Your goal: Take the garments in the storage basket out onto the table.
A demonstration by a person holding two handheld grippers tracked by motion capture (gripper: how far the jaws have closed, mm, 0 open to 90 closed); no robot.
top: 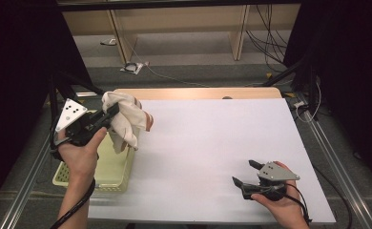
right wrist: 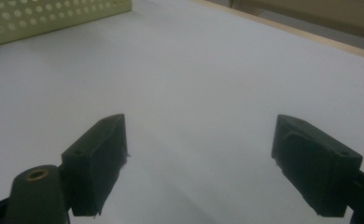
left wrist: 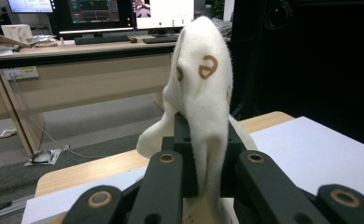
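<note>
Near the table's (top: 212, 143) front right corner, my right gripper (top: 246, 174) rests with jaws spread wide, empty. My left gripper (top: 110, 114) pinches a white sock (top: 127, 119) above the basket (top: 112, 171) at the left edge.

White knit cloth (left wrist: 203, 93); perforated plastic basket (top: 115, 176); matt white table (top: 212, 143).

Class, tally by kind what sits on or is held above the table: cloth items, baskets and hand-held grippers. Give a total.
White cloth with brown markings, pinched in the left gripper: 1
Pale yellow perforated plastic basket: 1
Black two-jaw grippers, counting the open right gripper: 2
Total: 4
</note>
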